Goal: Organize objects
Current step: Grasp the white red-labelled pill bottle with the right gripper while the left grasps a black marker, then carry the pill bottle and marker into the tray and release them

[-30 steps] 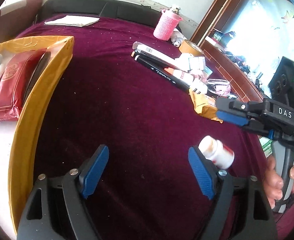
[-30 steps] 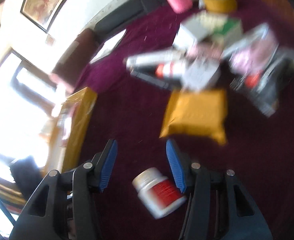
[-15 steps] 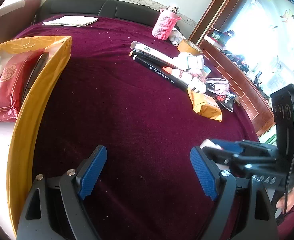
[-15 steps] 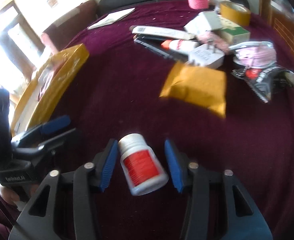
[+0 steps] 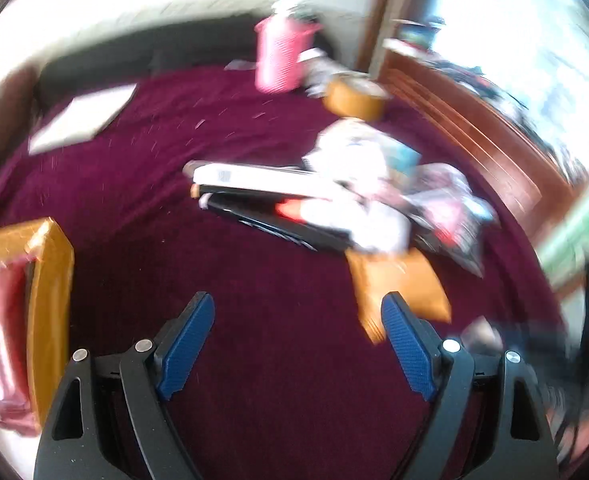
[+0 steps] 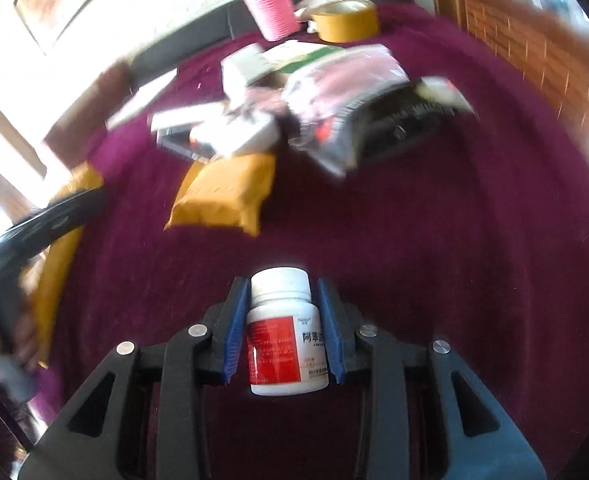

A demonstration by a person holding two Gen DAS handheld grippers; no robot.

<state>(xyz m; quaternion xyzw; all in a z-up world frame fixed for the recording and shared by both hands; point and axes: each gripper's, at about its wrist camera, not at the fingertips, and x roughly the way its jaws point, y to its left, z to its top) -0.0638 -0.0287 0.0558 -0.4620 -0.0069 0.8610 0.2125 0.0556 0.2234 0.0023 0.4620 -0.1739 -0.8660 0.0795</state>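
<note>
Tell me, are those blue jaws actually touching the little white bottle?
Touching. The right wrist view shows the right gripper with both blue jaws pressed against the white bottle.

I see hard daylight blowing out the window (image 5: pixel 534 40) in the left view and the wall (image 6: pixel 106 32) in the right. Motion blur smears the clutter; only the pill bottle (image 6: pixel 284 332) stays sharp. Fisheye bends the edges.
</note>
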